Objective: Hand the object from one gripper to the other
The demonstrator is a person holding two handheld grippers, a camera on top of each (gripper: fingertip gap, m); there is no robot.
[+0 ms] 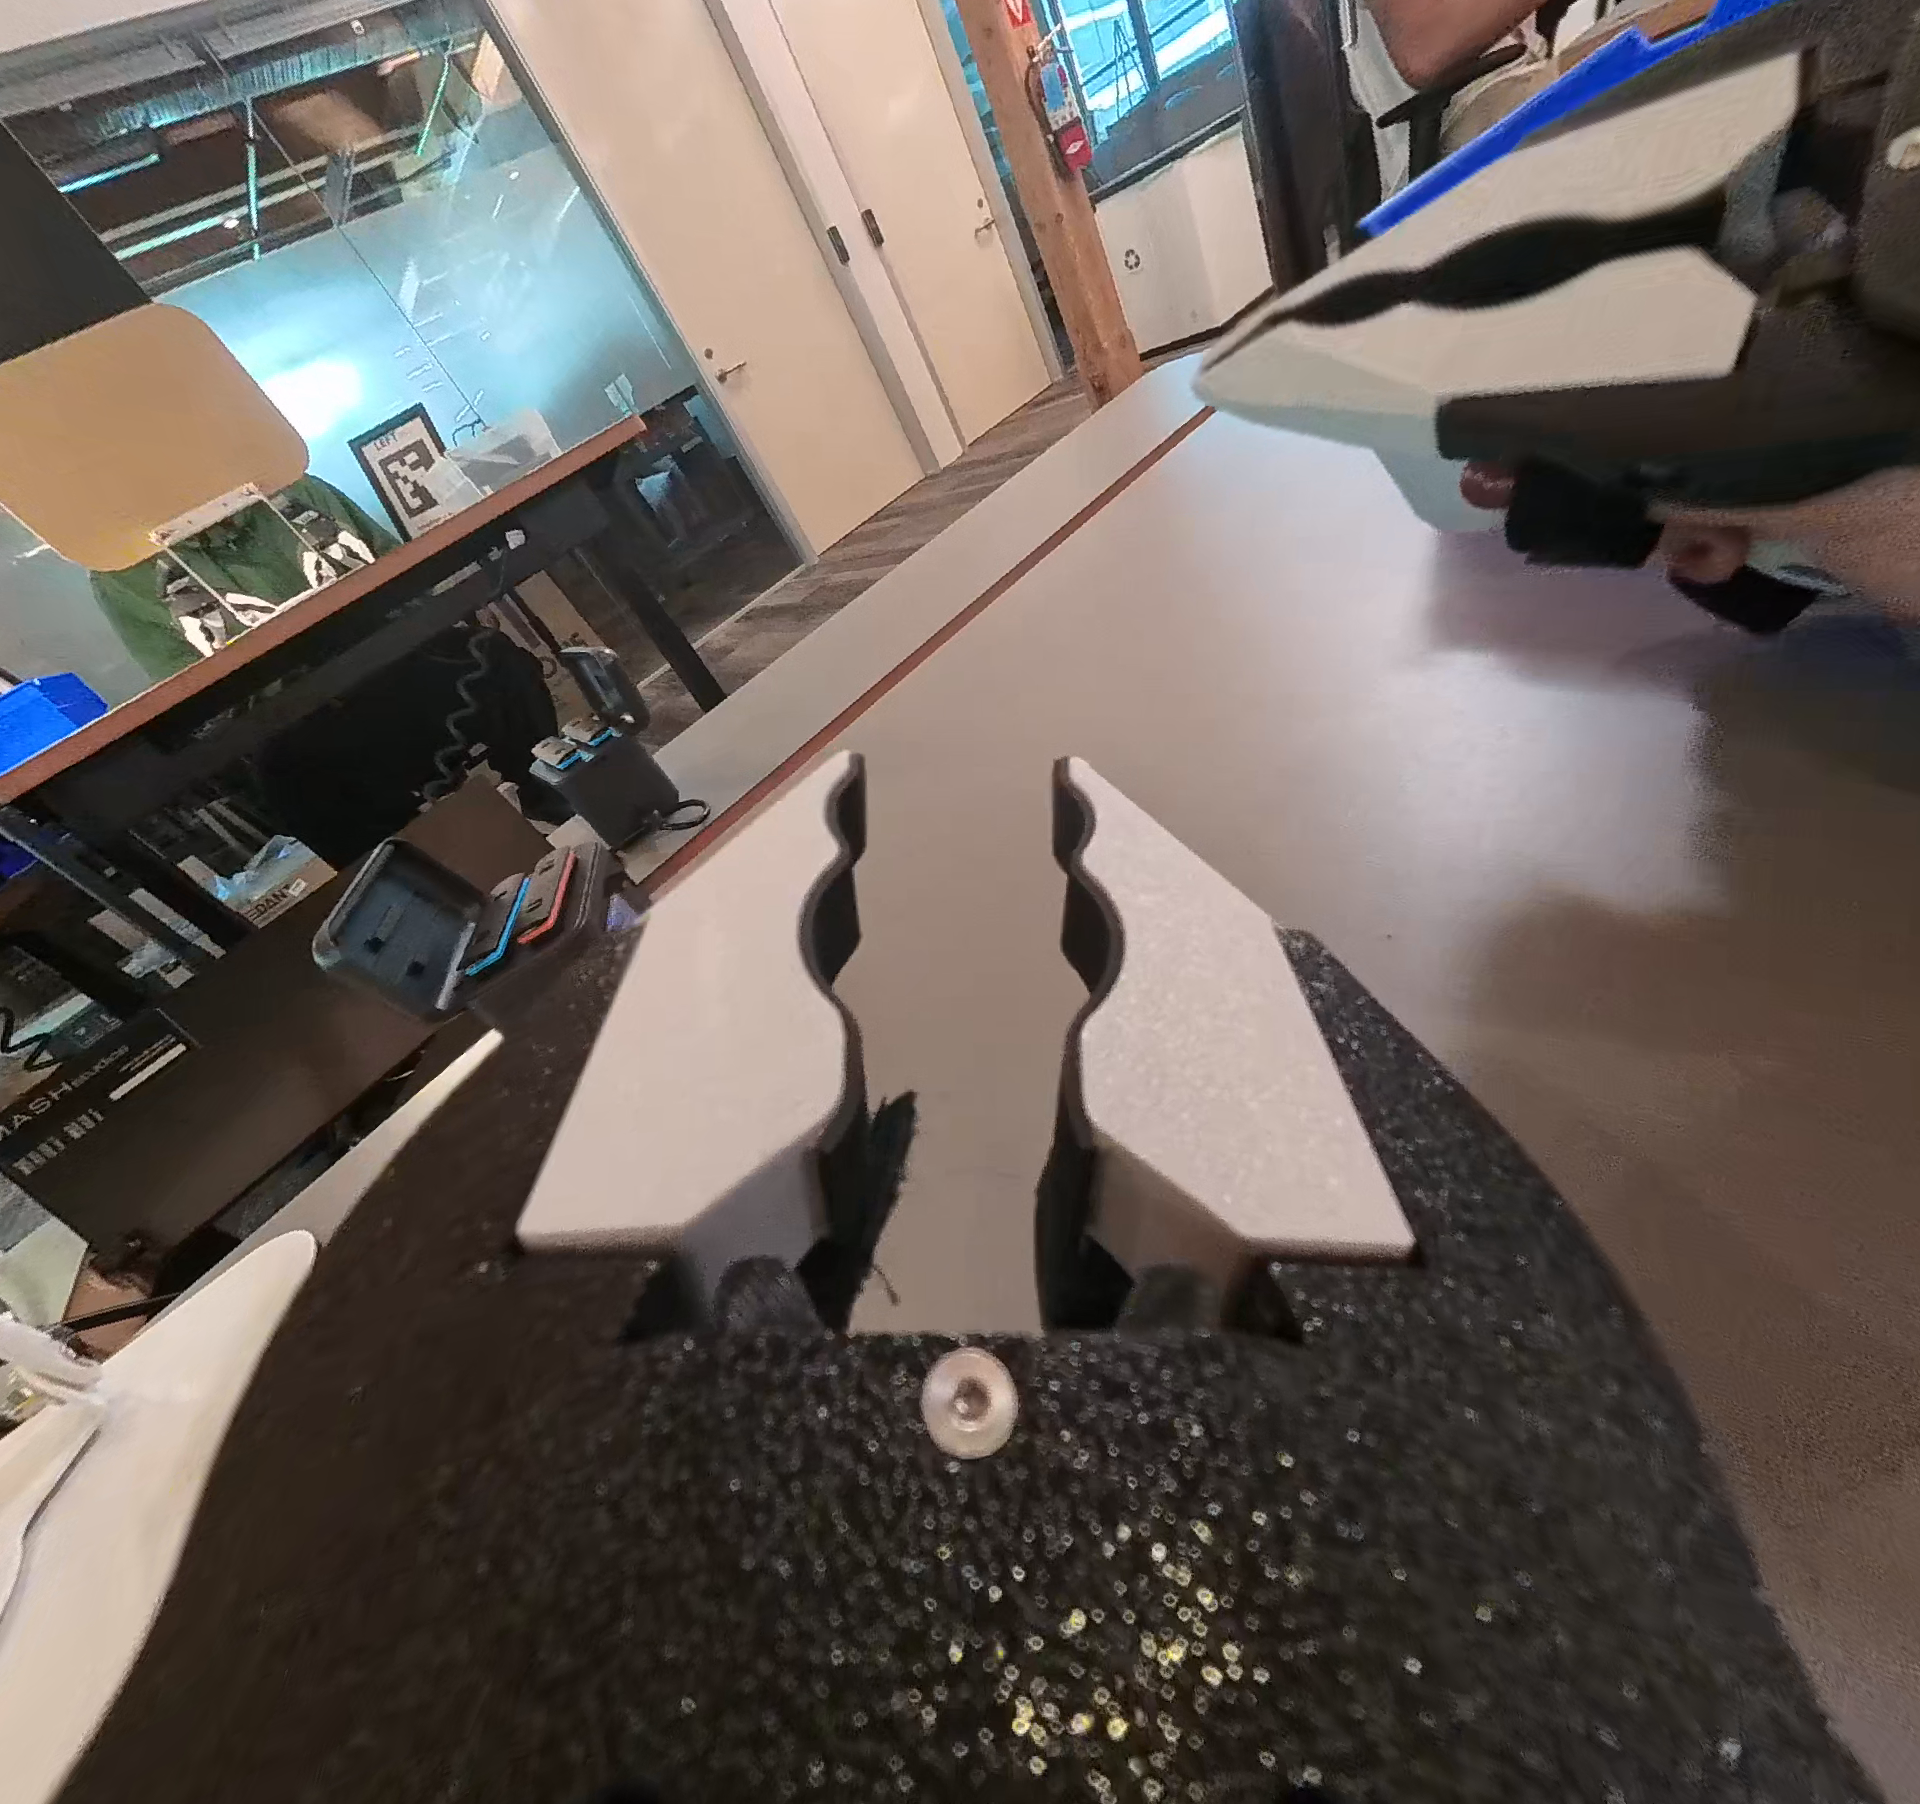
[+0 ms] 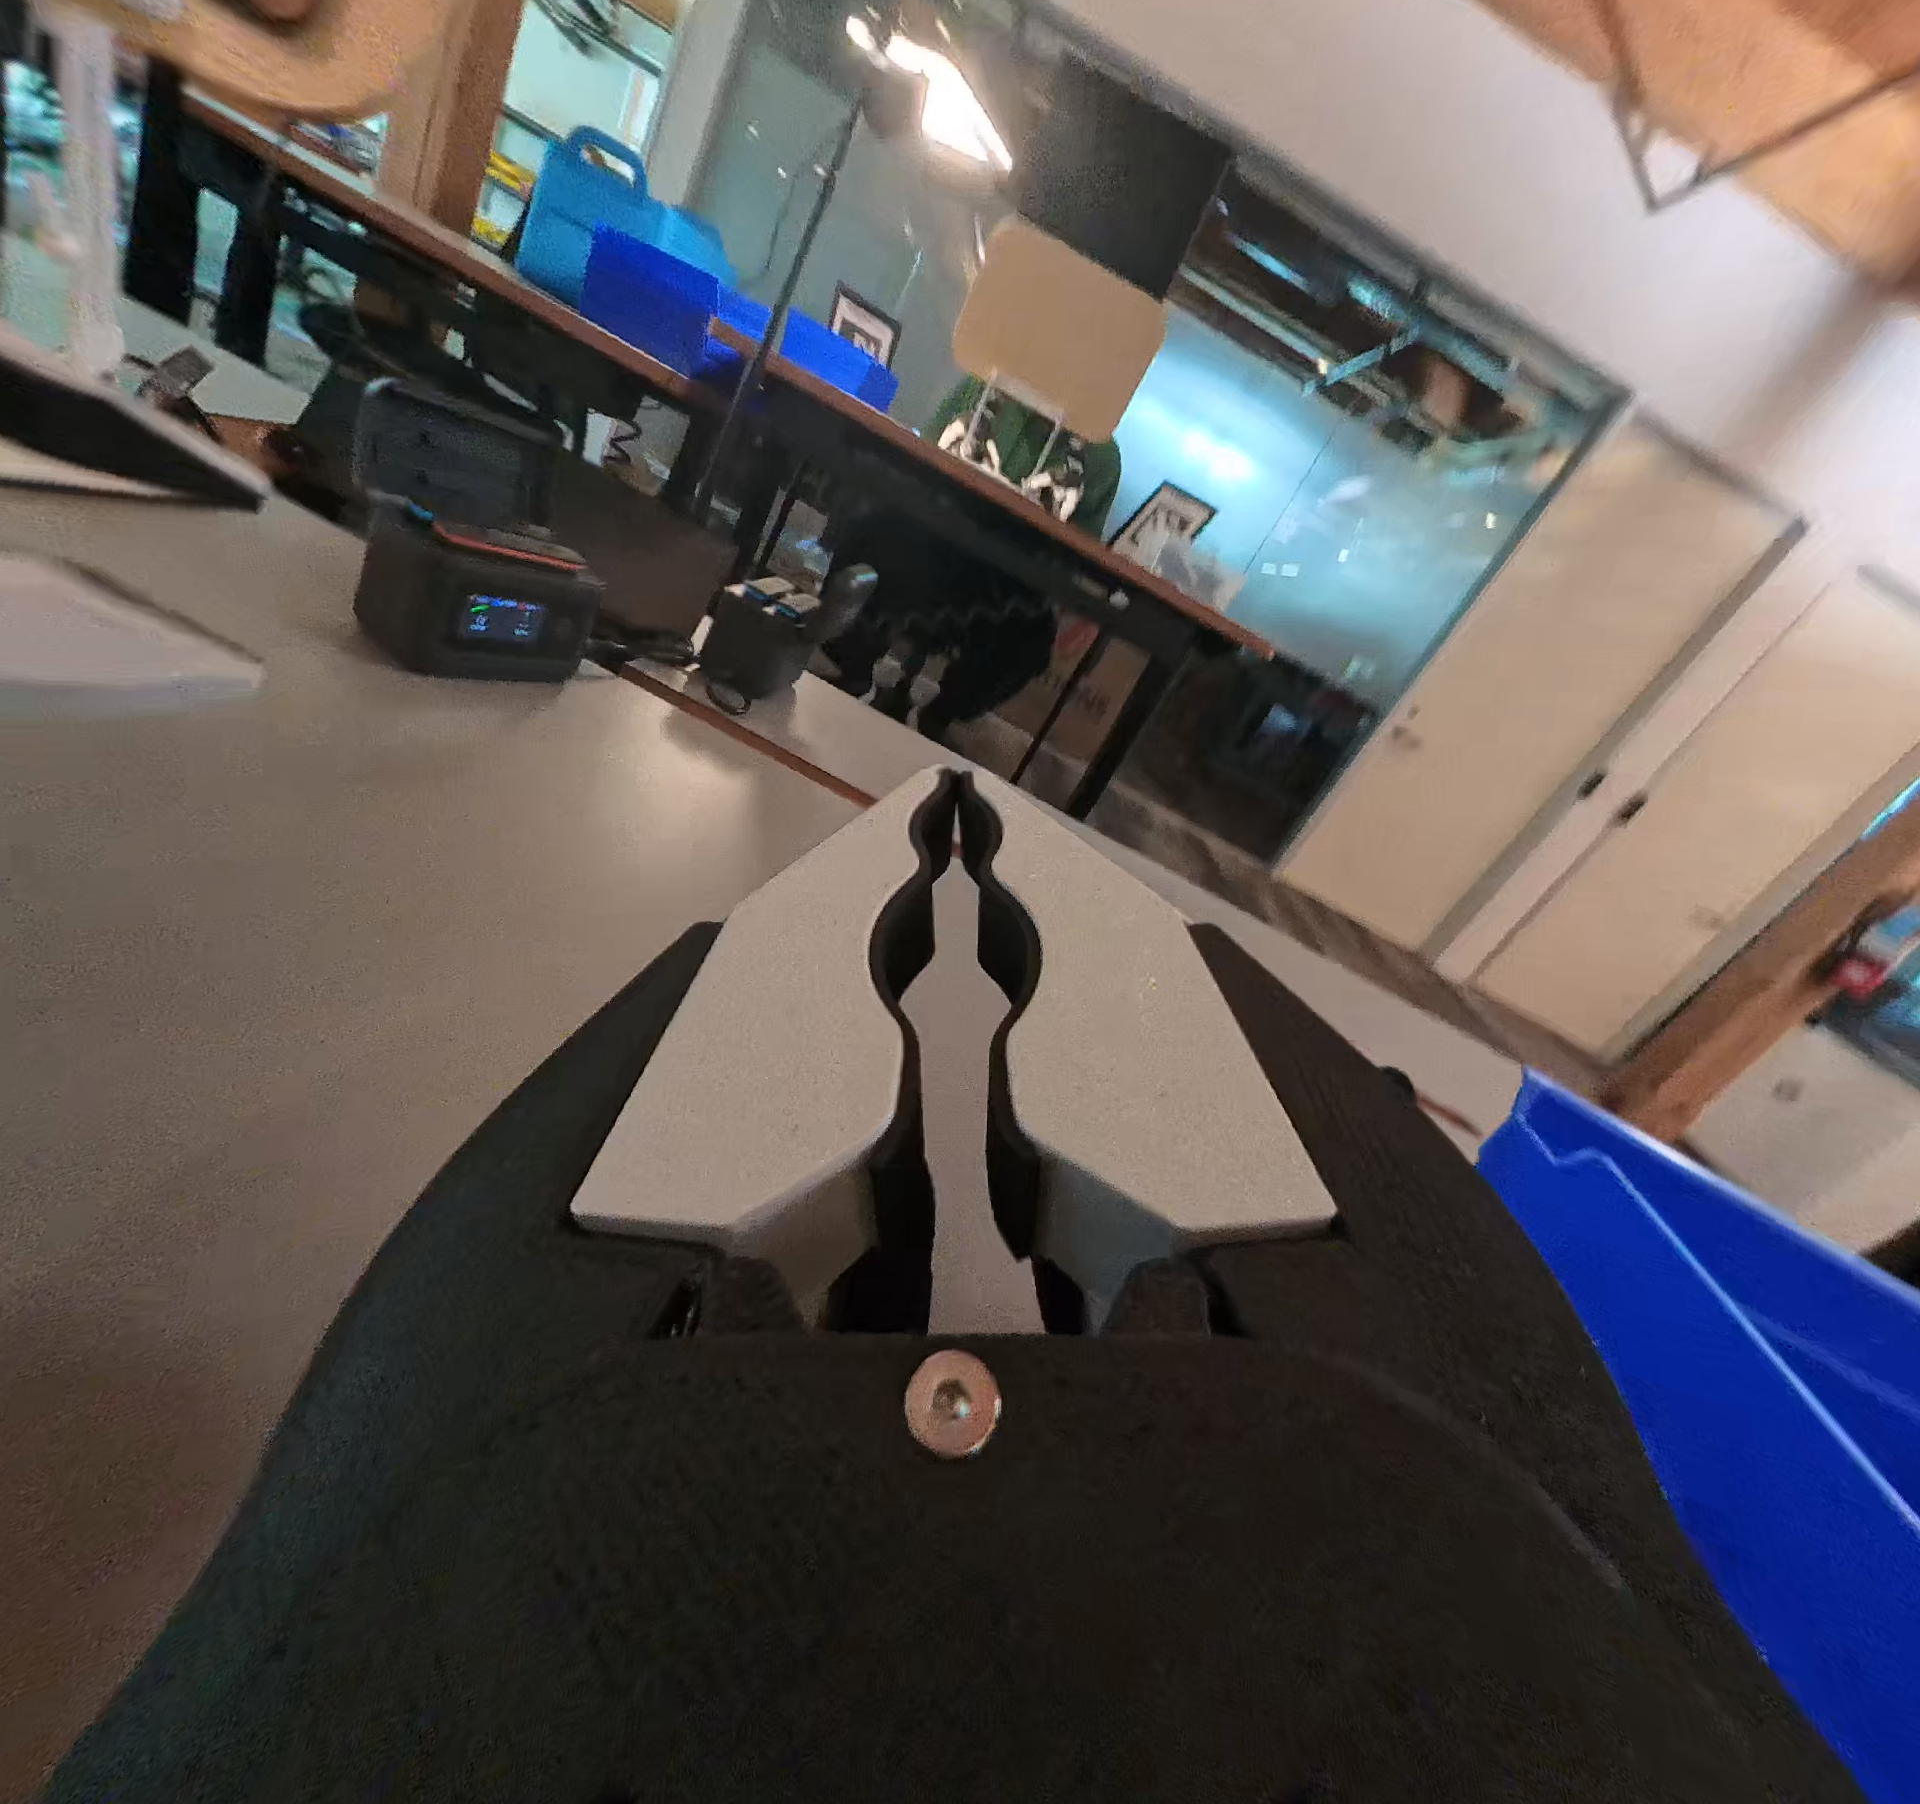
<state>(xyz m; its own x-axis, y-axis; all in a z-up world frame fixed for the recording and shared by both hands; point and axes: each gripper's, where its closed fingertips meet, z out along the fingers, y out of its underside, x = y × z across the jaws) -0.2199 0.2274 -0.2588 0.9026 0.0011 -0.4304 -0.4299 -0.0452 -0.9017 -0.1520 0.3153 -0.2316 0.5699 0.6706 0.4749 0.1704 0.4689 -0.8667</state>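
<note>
We see no object in either gripper, so we judge the handover either finished or not begun. Our left gripper point(image 1: 956, 788) sits at lower centre with jaws spread and bare table point(image 1: 1299, 715) between them. Our right gripper point(image 2: 956, 798), at centre frame, has its tips pressed together on nothing; it also shows at upper right of the left view. The object itself is nowhere in view. A blue bin point(image 2: 1683, 1339) sits at lower right. A charger point(image 2: 473, 601) stands at left; glass walls and doors lie behind.
</note>
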